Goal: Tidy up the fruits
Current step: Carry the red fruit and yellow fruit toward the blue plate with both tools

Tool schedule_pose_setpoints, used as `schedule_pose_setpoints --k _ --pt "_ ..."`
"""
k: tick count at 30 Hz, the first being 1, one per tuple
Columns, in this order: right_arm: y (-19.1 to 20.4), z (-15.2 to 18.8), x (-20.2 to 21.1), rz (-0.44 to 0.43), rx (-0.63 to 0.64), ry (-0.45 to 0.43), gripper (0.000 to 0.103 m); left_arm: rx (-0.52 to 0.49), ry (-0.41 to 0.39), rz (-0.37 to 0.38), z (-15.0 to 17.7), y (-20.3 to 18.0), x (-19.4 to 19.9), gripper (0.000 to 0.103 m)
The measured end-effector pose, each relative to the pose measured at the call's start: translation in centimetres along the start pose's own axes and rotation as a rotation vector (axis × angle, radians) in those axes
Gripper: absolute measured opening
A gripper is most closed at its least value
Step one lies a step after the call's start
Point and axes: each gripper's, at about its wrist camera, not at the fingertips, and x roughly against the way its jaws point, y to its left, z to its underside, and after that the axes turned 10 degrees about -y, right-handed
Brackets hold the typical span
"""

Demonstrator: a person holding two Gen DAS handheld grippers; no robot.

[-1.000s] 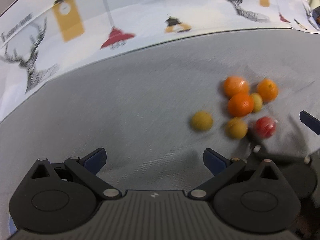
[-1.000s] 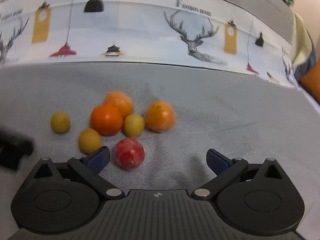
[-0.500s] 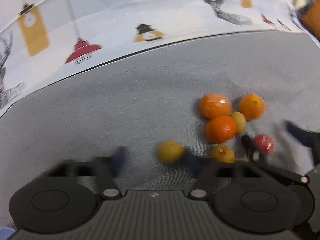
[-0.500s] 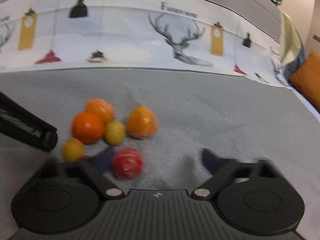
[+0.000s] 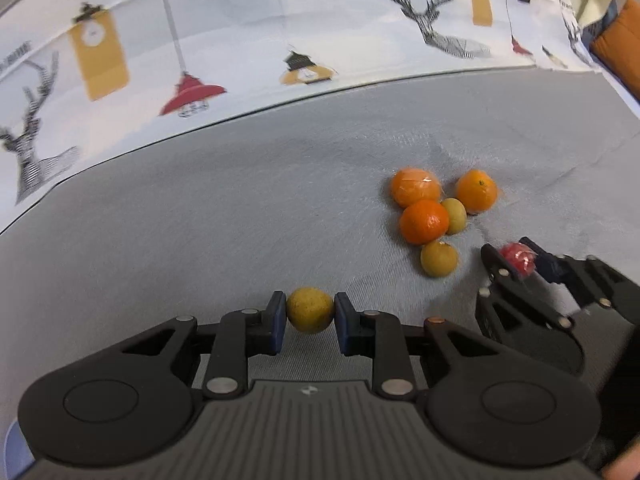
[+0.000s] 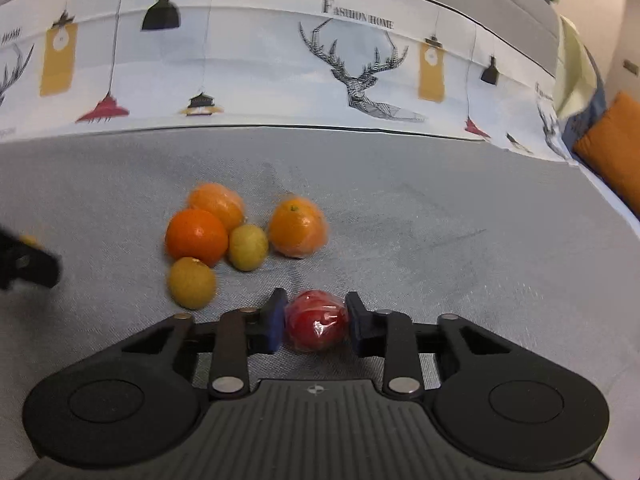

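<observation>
My left gripper (image 5: pixel 310 316) is shut on a small yellow fruit (image 5: pixel 310 310) on the grey cloth. My right gripper (image 6: pixel 316 322) is shut on a red fruit wrapped in film (image 6: pixel 316 320); it also shows in the left wrist view (image 5: pixel 518 258) between the right gripper's fingers. A cluster of fruit lies on the cloth: three oranges (image 6: pixel 196 236) (image 6: pixel 218 202) (image 6: pixel 297 226) and two small yellow fruits (image 6: pixel 248 247) (image 6: pixel 191 282). The cluster sits right of my left gripper (image 5: pixel 425 222) and left ahead of my right gripper.
A grey cloth (image 6: pixel 440 208) covers the surface. Behind it stands a white backdrop printed with deer and lamps (image 6: pixel 360 68). An orange cushion (image 6: pixel 612 152) lies at the far right. My left gripper's finger (image 6: pixel 28 264) shows at the left edge of the right wrist view.
Both grippers moved forward and closed: the left one on the lone yellow fruit, the right one on the red fruit. Both were open a second ago.
</observation>
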Motion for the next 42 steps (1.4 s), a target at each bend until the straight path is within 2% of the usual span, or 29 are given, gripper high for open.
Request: schedule_pose_setpoints --k 3,7,11,14,20,23,27,33,42 --pt "-0.7 -0.6 1.3 0.003 -0.058 -0.042 0.032 0.034 -0.005 -0.030 0.5 0.9 3.3 0.028" --pt "-1.7 -2.8 5.2 -0.003 -0.094 -0.130 0.032 0.051 -0.020 -0.105 1.6 2.3 9.0 0.028" --pt "-2.4 -4.3 11.6 -0.098 -0.132 -0.170 0.033 0.063 -0.021 -0.169 4.1 4.3 14.8 0.028" --pt "-1.9 -4.4 16.4 -0.199 -0.123 -0.158 0.033 0.100 0.006 -0.201 6.8 6.3 18.5 0.028" --pt "1.0 -2.9 23.9 -0.365 -0.045 -0.076 0.033 0.183 0.037 -0.234 12.6 10.2 24.4 0.028" --pt "3.3 -1.9 27.2 -0.439 -0.003 -0.044 0.033 0.214 0.041 -0.240 15.0 11.7 26.7 0.028" --pt "6.2 -1.1 30.8 -0.497 0.062 -0.040 0.033 0.230 0.017 -0.252 17.4 12.8 29.3 0.028" --pt "8.2 -0.8 34.3 -0.522 0.116 -0.058 0.033 0.275 -0.004 -0.231 19.5 13.6 31.3 0.028" --pt "9.3 -1.0 35.9 -0.529 0.168 -0.072 0.033 0.315 -0.036 -0.228 20.3 14.6 32.4 0.028"
